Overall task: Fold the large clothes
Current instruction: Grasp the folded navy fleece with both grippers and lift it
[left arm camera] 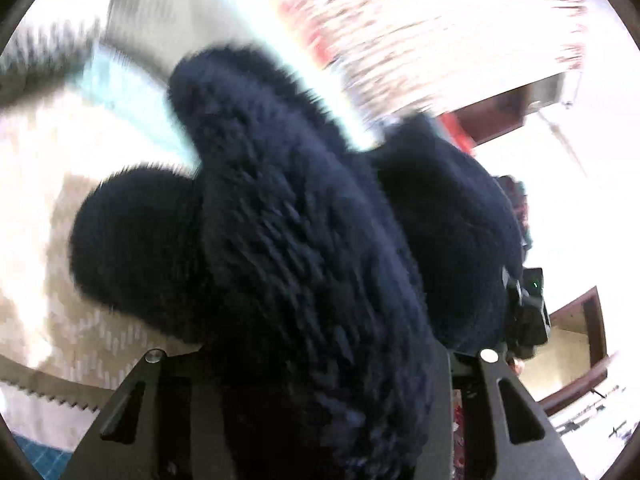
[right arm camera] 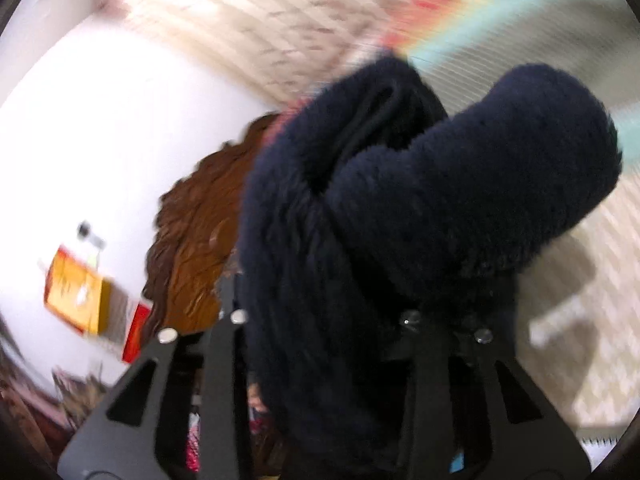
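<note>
I have the dark navy fleece garment [left arm camera: 304,248], thick and shaggy, bunched up between the jaws of my left gripper [left arm camera: 316,354], which is clamped on a fat roll of the pile. In the right wrist view the same navy fleece [right arm camera: 360,240] fills the gap of my right gripper [right arm camera: 326,330], whose jaws also pinch a wad of it. Both pictures are smeared, so I cannot say which edge or corner each gripper has.

The garment hangs off both grippers, above the pale patterned quilt [left arm camera: 92,336] with its zigzag print. A rounded lobe of it, perhaps a sleeve, sticks out to one side in each view. My right gripper's black body [left arm camera: 528,312] shows at the far edge of the left view, close beside the fleece.

I judge this to be the start of the fold: picking up and shaking out, not yet laying flat. Next I need to draw my two grips apart so the fleece spreads, then lower it onto the quilt. The bulk could slip from a shallow pinch.
</note>
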`<action>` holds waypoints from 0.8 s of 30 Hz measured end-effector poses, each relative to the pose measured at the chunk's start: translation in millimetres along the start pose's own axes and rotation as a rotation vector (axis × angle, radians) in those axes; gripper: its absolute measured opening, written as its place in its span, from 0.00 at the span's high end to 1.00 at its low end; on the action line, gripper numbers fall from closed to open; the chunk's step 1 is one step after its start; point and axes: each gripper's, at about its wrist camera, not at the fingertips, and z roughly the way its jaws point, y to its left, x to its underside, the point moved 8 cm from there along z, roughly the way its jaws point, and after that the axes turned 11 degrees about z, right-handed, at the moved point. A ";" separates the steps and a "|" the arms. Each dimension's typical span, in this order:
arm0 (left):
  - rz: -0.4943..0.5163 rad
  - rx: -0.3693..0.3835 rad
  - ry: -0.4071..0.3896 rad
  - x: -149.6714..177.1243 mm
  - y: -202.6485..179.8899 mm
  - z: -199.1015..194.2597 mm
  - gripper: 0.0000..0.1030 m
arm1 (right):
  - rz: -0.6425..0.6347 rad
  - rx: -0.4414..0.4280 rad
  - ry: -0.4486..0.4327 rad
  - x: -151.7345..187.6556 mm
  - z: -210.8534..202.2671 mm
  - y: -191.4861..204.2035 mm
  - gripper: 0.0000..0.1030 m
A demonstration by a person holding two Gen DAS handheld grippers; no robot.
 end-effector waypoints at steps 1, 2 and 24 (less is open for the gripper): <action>0.015 0.018 -0.044 -9.8 -7.6 -25.1 0.53 | -0.032 -0.024 0.003 -1.8 7.5 24.4 0.69; 0.026 0.023 -0.075 -17.4 -11.4 -44.3 0.53 | -0.077 -0.054 0.009 -4.6 19.4 56.7 0.70; -0.267 -0.820 -0.394 -121.9 302.5 -397.2 0.21 | -0.240 0.536 0.018 -62.3 504.9 77.0 0.18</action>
